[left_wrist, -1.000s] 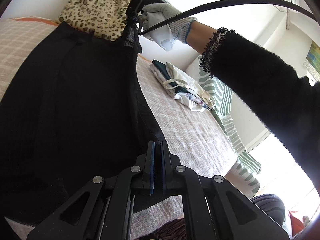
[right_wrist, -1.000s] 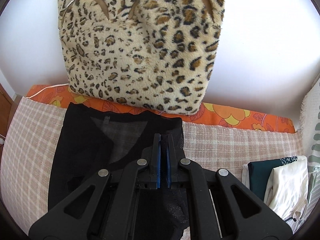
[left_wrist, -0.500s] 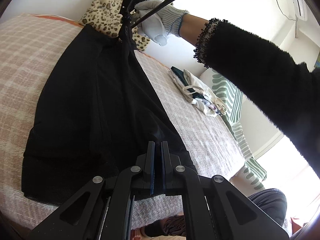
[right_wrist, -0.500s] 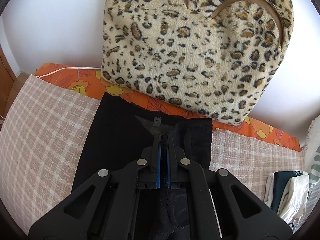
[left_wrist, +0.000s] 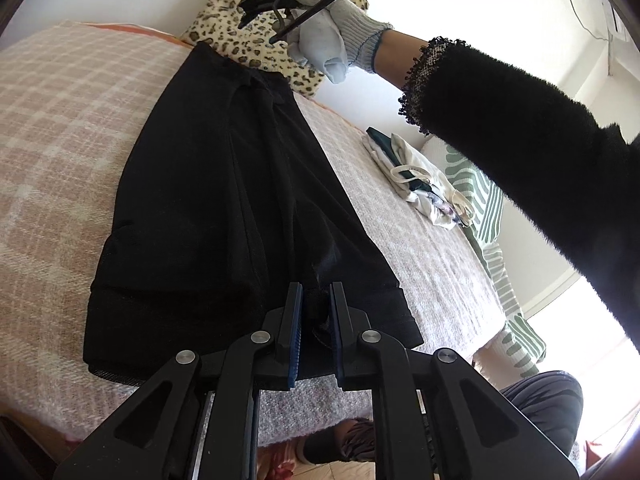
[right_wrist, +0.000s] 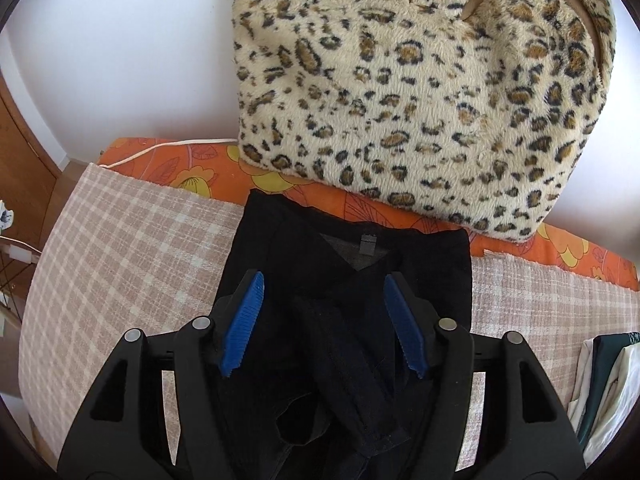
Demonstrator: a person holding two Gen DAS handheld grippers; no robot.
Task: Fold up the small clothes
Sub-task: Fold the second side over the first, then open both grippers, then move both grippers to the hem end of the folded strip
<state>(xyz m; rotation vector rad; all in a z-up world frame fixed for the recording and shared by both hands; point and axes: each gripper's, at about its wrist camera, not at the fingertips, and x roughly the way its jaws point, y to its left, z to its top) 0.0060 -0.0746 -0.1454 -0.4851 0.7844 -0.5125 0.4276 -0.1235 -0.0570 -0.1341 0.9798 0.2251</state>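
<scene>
A black sheer garment (left_wrist: 224,208) lies flat on the checked bedcover (left_wrist: 64,128), one side folded over the middle. It also shows in the right wrist view (right_wrist: 352,280), neck label up by the pillow. My left gripper (left_wrist: 316,308) sits at the garment's near hem, its jaws a little apart with a bunch of black cloth between them. My right gripper (right_wrist: 322,312) is open wide above the collar end, empty; it shows in the left wrist view (left_wrist: 264,4), lifted off the cloth.
A leopard-print pillow (right_wrist: 420,92) stands against the wall on an orange floral sheet (right_wrist: 180,168). A pile of folded clothes (left_wrist: 416,180) lies to the right on the bed. A green-striped white cloth (left_wrist: 488,216) hangs at the bed's right edge.
The right gripper has let go of the collar corner and opened, rising off it. The folded side now lies flat. The left gripper's jaws have parted slightly at the hem.
</scene>
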